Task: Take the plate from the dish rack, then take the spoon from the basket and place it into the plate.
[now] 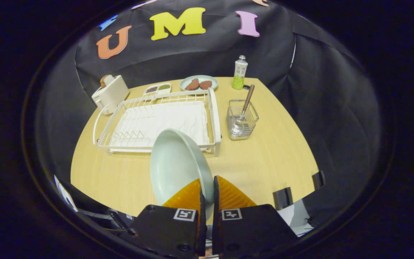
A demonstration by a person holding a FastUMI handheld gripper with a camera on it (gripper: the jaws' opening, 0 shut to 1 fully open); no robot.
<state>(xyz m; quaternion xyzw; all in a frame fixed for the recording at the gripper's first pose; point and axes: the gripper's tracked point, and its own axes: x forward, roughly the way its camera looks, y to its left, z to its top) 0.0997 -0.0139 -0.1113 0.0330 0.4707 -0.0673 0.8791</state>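
Note:
My gripper [207, 185] is shut on the rim of a pale green plate [176, 163], which stands tilted on edge between the fingers, lifted in front of the white dish rack [212, 118]. The rack lies beyond the plate with nothing in it. To the right of the rack stands a clear wire basket [242, 122] with a spoon [246, 102] upright in it, handle leaning to the right. Both sit on the light wooden table [275, 154].
Beyond the rack stand a white toaster [110, 94], a small white tray of seasonings [157, 88], a green plate with two brown pieces of food [198, 83] and a bottle [240, 73]. Two black clips [282, 198] grip the table's near right edge.

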